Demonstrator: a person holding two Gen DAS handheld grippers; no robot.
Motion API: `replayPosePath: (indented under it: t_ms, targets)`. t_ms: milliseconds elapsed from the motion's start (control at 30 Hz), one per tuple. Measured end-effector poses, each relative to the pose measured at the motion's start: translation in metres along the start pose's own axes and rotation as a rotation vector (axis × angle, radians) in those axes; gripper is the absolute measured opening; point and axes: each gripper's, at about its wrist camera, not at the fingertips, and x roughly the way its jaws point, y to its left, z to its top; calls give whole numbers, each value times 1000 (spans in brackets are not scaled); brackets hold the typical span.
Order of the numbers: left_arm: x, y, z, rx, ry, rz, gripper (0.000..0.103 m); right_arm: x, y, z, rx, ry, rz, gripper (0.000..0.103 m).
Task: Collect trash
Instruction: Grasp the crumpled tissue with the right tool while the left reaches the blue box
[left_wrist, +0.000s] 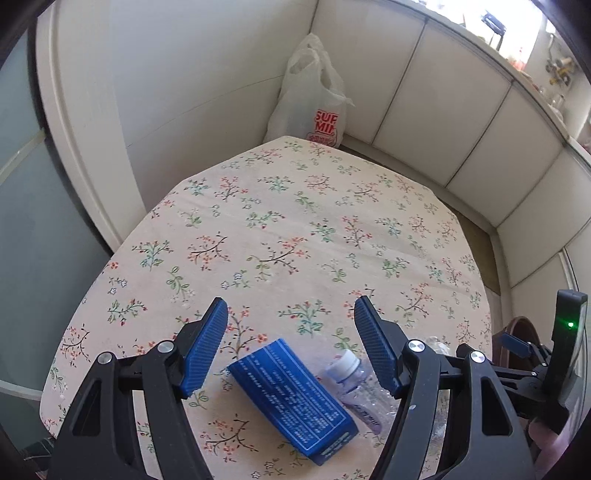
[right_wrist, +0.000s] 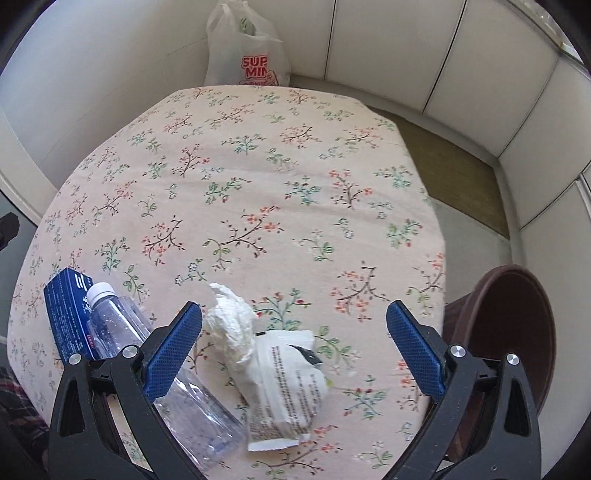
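Floral-cloth table (right_wrist: 258, 177), near edge:
- blue carton (left_wrist: 291, 398), clear plastic bottle (right_wrist: 147, 354), touching.
- crumpled tissue (right_wrist: 232, 325), white wrapper (right_wrist: 284, 387).

Left gripper (left_wrist: 291, 314), right gripper (right_wrist: 295, 317): both spread, empty. White plastic bag (right_wrist: 243, 51) beyond far edge.

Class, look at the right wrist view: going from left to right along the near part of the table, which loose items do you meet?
Blue box → clear plastic bottle → crumpled white tissue → white printed wrapper → brown bin beside the table's edge.
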Motion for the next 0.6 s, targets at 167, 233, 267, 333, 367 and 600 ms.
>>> replayPosePath:
  t_ms: [167,233,267,333,367,600]
  targets:
    - [8,33,-6,-68,37,-11,69,29,13,5,41,73,75,83]
    - [11,40,-9,-91,69,-25,69,39,21,4,29,97,77,72]
    - [13,43,-12,-104,90,-37,69,43,25,3,21,105,74,68]
    - [17,48,-15,-126,124,-57,69,49,31,2,8,118,76,55]
    - [19,49,-17,-139,138,-68,69,51,34,2,3,124,77,53]
    - [26,53,-24,-190,193,-91,69,57,43,2,-22,143,85,35]
